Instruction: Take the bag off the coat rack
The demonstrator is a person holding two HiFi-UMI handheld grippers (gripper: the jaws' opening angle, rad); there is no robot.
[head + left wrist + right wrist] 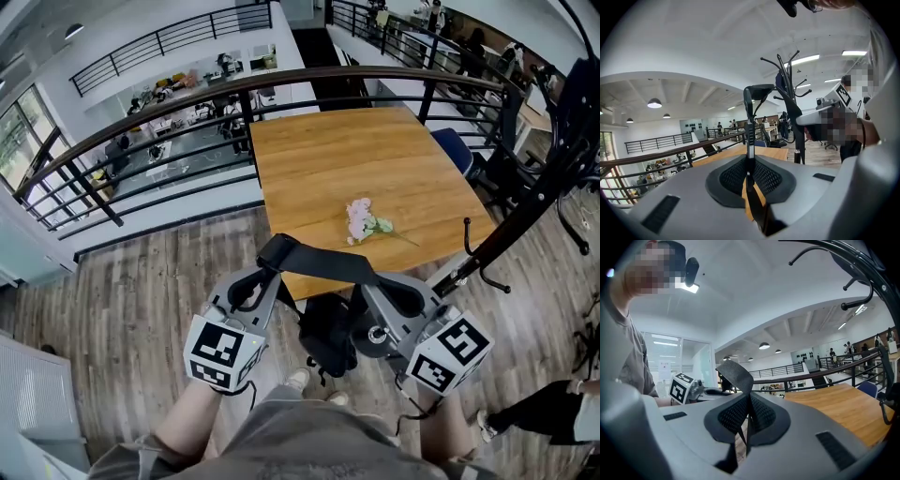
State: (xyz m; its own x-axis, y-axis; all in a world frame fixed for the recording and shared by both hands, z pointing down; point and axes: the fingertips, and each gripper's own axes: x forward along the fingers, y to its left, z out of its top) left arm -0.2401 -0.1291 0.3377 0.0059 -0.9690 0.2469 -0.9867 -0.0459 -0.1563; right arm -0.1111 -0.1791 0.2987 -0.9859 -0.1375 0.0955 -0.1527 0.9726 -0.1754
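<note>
Left claw [270,269] and right claw [371,287] each closed on the black strap [323,265]. The bag [328,339] hangs beneath, left of the coat rack [527,208] and apart from it.

No legible text; the glass-wall notice [664,368] seems too blurred.

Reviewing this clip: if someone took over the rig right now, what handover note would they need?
Left tongs: shut on the strap of the bag.
Right tongs: shut on the same strap, further along.
Bag: hangs under the strap between the two, at the near edge of the table. The coat rack stands apart at the right, not touching it.
Done: bag is off the rack.
Left: probably only to set it down somewhere; hold both grips until then.
</note>
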